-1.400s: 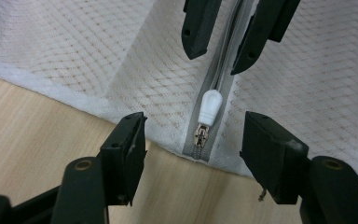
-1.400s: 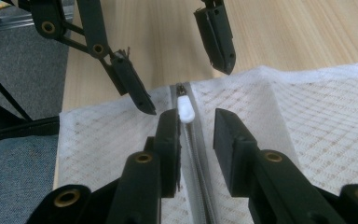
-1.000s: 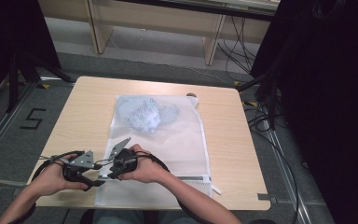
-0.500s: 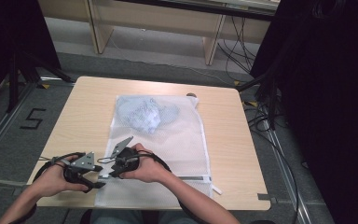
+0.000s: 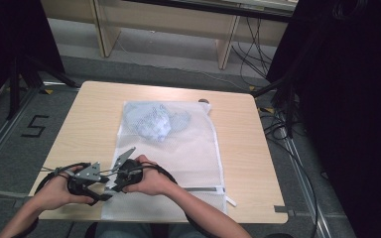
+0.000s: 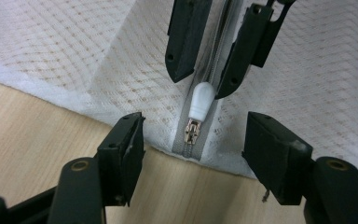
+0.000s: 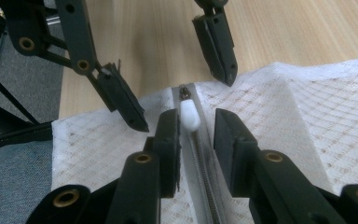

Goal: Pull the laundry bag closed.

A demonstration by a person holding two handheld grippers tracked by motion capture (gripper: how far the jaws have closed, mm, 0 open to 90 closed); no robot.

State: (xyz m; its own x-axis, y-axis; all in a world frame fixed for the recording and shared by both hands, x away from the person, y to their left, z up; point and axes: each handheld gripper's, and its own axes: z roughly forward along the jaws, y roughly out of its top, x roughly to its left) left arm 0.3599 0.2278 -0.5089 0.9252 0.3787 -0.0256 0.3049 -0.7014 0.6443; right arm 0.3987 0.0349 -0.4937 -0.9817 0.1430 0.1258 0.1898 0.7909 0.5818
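A white mesh laundry bag (image 5: 188, 144) lies flat on the wooden table (image 5: 89, 114), with a crumpled light-blue garment (image 5: 151, 121) inside at its far end. Its zip runs along the near-left corner, and the white zip pull (image 6: 201, 100) sits close to the zip's end. My left gripper (image 6: 191, 135) is open wide, its jaws either side of that end, just above the table. My right gripper (image 7: 196, 115) faces it, jaws a narrow gap apart, straddling the zip track. The pull (image 7: 189, 116) sits at their tips and is not pinched.
Both hands meet at the table's near-left corner (image 5: 54, 198). A loose white strap end (image 5: 230, 201) of the bag lies near the front edge. Dark stands and cables (image 5: 283, 124) are on the floor to the right, and wooden furniture legs (image 5: 225, 47) stand beyond the table.
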